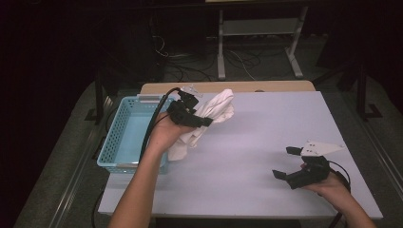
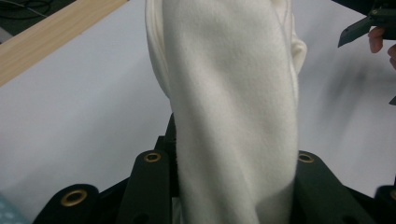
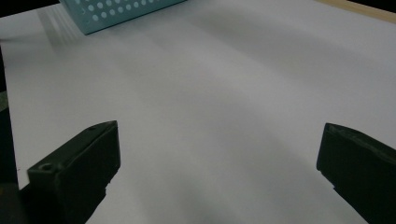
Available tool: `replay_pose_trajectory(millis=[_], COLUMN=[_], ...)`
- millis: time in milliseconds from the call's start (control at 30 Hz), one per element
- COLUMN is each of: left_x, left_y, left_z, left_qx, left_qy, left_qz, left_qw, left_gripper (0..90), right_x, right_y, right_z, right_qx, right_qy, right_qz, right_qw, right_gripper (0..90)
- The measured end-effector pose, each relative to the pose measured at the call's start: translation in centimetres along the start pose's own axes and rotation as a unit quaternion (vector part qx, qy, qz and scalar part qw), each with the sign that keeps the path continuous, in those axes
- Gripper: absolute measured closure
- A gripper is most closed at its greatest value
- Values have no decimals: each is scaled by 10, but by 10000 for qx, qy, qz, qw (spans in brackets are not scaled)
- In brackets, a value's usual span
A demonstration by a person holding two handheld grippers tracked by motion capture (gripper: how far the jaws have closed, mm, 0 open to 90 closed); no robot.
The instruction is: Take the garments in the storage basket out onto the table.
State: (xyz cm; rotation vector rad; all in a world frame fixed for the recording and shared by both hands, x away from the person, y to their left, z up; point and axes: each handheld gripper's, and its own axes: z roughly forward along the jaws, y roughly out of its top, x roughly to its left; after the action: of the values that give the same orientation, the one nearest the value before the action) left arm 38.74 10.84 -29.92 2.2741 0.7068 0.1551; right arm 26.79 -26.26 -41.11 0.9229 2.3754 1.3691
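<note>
The left tongs (image 1: 199, 114) are clamped on a bunched white cloth (image 1: 209, 118), which fills the gap between the two jaws; in the left gripper view the cloth (image 2: 233, 107) rises straight out from between them and hides the jaw tips and whatever lies directly beyond. Part of the cloth stands above these tongs and part hangs below the hand; how it is folded is hard to make out, and in the high view the tongs' own body covers the spot where the pads meet it. Just beside the left tongs, on the person's left, stands a light blue perforated basket (image 1: 116, 137), its near right corner hidden behind the left forearm.

The right tongs (image 1: 291, 164) are gaping wide with nothing between the jaws, resting low near the right front part of the pale surface (image 1: 247, 142), well apart from the cloth. In the right gripper view both jaws are cut off at the bottom edge, with bare surface (image 3: 215, 107) between them and a corner of the basket (image 3: 121, 14) far ahead, cropped at the top. Beyond the surface the room is dark; a stand's legs and cables are dimly visible.
</note>
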Motion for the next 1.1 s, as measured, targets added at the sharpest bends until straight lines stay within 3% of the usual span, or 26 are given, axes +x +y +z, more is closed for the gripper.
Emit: replay_pose_trajectory(millis=[767, 1100], left_x=[-20, -29], left_y=[18, 23], left_z=[53, 79], left_qx=[166, 325], left_qy=[-330, -348], left_qz=[102, 162], left_qw=[9993, 9987], left_gripper=[633, 631], right_x=[0, -1], right_y=[-1, -1], right_z=[0, 0], right_qx=[2, 0], right_qy=[14, 14], right_qz=[20, 8], right_qw=[10000, 10000], right_gripper=[0, 0])
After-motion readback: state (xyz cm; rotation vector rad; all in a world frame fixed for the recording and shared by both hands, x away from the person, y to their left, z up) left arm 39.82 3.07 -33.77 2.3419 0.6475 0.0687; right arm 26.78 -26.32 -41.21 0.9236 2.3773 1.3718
